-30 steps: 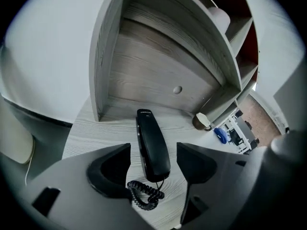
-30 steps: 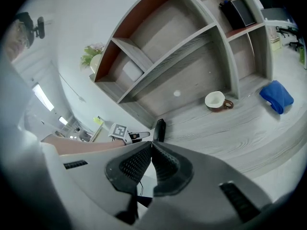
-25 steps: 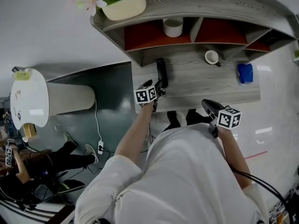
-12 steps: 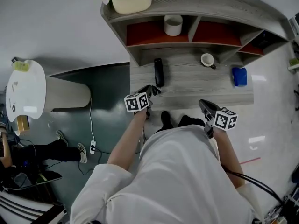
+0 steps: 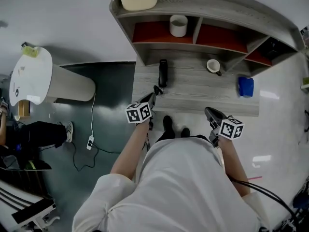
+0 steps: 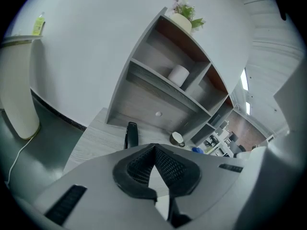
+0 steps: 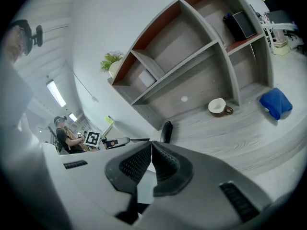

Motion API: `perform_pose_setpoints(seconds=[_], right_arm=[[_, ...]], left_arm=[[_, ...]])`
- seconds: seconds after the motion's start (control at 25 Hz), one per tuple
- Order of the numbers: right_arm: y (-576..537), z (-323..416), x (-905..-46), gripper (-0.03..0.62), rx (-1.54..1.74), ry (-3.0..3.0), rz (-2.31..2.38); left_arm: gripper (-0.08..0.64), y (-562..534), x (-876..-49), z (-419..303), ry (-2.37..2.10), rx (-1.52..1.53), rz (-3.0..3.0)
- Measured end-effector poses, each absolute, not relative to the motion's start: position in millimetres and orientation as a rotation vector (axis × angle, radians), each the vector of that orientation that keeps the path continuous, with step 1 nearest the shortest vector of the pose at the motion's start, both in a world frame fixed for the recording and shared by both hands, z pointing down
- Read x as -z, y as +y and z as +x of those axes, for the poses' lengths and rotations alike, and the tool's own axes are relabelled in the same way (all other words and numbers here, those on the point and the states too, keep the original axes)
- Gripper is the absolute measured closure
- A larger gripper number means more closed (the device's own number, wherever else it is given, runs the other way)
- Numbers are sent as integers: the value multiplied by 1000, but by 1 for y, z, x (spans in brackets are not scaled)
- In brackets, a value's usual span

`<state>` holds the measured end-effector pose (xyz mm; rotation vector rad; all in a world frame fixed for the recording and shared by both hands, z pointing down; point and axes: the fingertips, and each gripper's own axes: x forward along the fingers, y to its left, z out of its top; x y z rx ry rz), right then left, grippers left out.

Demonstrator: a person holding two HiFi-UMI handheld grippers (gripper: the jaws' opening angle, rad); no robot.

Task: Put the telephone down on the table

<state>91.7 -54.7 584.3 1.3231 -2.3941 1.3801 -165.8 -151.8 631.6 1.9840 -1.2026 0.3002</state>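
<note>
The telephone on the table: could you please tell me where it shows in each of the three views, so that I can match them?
Head view: the telephone lies at the left end of the table, upper centre of the picture.
Left gripper view: the telephone is left of centre, just below the middle.
Right gripper view: the telephone is near the centre.
Shared landmark: the cup, right of the telephone in all three.

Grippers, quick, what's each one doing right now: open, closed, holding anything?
Left gripper: closed, holding nothing; the telephone lies on the table, apart from it.
Right gripper: closed, holding nothing.
</note>
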Motion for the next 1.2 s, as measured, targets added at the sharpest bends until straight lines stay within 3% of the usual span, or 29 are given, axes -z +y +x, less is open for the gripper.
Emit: perform_pose_setpoints(seconds=[0.56,1.2], right_arm=[[-6,123,-586,575,-1262,-2484,1209],[13,91,-567,575,-1261,-2571,1254]], left_arm=[[551,-43,-599,-116,-1195,-276,2011],[551,16,-582,-151,-1169,-297,2022]])
